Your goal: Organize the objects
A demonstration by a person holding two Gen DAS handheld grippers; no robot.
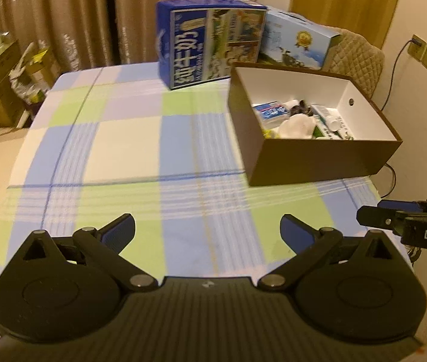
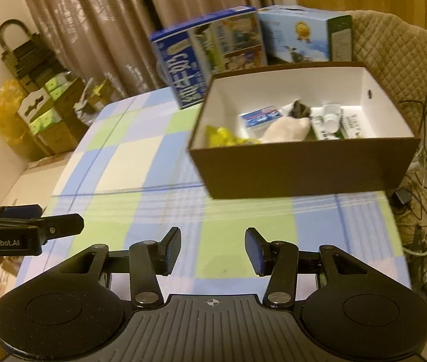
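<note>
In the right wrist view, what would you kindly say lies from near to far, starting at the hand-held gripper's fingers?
Right hand-held gripper → checked tablecloth → brown box → blue carton → curtains.

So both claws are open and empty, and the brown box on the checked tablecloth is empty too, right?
Not quite. The brown box is not empty: the right wrist view shows a blue and white carton, something yellow, a pale cloth bundle and white tubes inside. The rest holds: left claw and right claw are open and empty, above the checked tablecloth.
</note>
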